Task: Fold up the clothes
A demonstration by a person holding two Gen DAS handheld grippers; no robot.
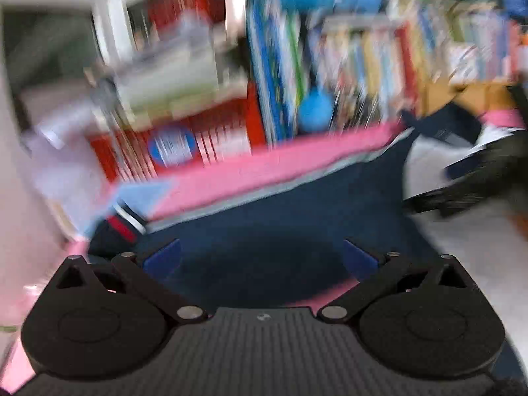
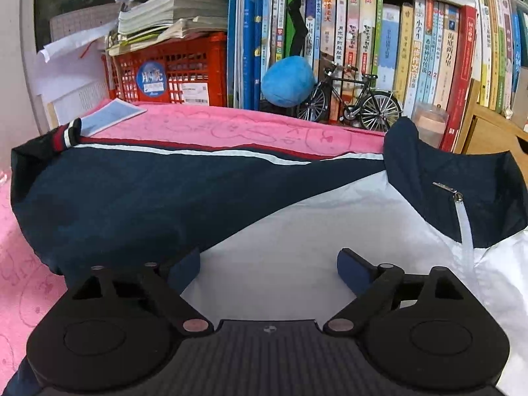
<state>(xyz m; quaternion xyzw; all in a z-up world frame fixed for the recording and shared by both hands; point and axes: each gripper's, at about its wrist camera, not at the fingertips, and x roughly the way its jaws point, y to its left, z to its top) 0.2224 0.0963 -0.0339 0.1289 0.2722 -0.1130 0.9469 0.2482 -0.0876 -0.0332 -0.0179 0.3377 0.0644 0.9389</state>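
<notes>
A navy and white zip-front track jacket with red and white stripes [image 2: 158, 198] lies spread on the pink towel-covered tabletop [image 2: 231, 125], filling the middle of the right wrist view. Its long navy sleeve runs from the striped cuff [image 2: 66, 137] at the left edge to the collar and zip [image 2: 457, 194] at the right, so the long axis lies left to right across the frame.

The right gripper [image 2: 269, 269] hovers low over the white chest panel, fingers spread, holding nothing. The left gripper [image 1: 260, 259], in a blurred view, hangs over navy cloth, fingers also spread and empty.

The jacket looks flattened with folding partway at most. A next fold would call for pinching a sleeve or hem edge cleanly.
</notes>
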